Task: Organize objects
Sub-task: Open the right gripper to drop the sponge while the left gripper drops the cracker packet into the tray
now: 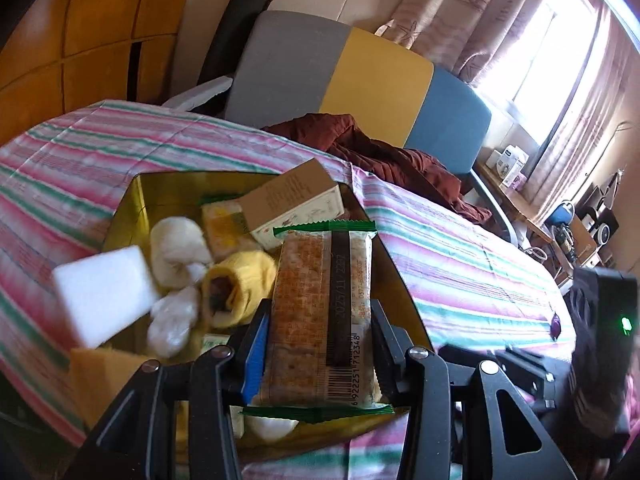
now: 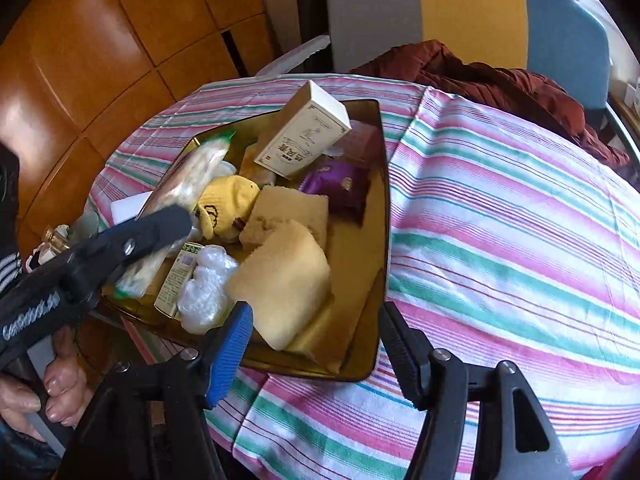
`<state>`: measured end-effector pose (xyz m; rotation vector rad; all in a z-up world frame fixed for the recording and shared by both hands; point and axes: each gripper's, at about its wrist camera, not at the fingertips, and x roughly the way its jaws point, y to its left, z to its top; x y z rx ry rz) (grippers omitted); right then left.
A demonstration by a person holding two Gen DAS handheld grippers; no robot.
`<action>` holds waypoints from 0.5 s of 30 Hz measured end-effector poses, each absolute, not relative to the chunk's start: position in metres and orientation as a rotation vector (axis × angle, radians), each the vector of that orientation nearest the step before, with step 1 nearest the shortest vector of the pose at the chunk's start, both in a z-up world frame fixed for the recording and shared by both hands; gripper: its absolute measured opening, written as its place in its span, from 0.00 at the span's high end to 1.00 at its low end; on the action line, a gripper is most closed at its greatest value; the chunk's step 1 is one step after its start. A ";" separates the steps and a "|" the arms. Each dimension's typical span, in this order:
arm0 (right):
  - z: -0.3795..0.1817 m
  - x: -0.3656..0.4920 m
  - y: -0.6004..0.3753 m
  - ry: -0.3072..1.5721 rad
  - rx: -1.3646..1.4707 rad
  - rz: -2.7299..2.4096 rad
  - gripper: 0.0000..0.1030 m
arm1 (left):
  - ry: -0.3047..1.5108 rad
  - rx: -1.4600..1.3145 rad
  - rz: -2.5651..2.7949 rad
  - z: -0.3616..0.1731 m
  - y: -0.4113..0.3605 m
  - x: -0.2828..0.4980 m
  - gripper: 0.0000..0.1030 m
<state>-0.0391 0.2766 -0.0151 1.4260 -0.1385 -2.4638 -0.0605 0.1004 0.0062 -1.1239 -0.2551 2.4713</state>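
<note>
A left gripper (image 1: 320,320) clenches a cracker packet (image 1: 322,316) by its long sides, holding it above the near edge of a gold tray (image 1: 138,200) on a table draped in a pink, green and white striped cloth (image 1: 460,264). From the right wrist view, the same packet (image 2: 180,196) hangs over the tray's 9 o'clock side. The right gripper (image 2: 316,344) is released, its jaws spread wide with nothing between them, poised at the tray's 6 o'clock rim (image 2: 386,200).

Inside the tray, a tan carton (image 2: 304,136) with Chinese lettering leans at 12 o'clock, a purple wrapper (image 2: 340,188) lies just beside it at 2 o'clock, a yellow cap (image 2: 228,204) sits near centre, and a beige sponge (image 2: 284,280) rests at 6 o'clock beside a crumpled clear bag (image 2: 206,284). A white block (image 1: 104,292) shows blurred at the tray's 9 o'clock edge in the left wrist view. A maroon jacket (image 2: 500,80) lies at the table's far side, at 1 o'clock, before a grey, yellow and blue chair back (image 2: 460,12).
</note>
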 end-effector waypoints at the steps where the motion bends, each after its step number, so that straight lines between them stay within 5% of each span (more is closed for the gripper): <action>1: -0.015 -0.038 0.278 -0.139 1.427 -2.471 0.36 | -0.242 -1.124 2.470 0.006 0.106 -0.065 0.55; 7: -0.013 -0.034 0.281 -0.128 1.421 -2.499 0.35 | -0.155 -1.178 2.485 -0.012 0.123 -0.082 0.46; 15: -0.014 -0.034 0.279 -0.098 1.412 -2.524 0.26 | -0.060 -1.152 2.547 -0.014 0.113 -0.059 0.46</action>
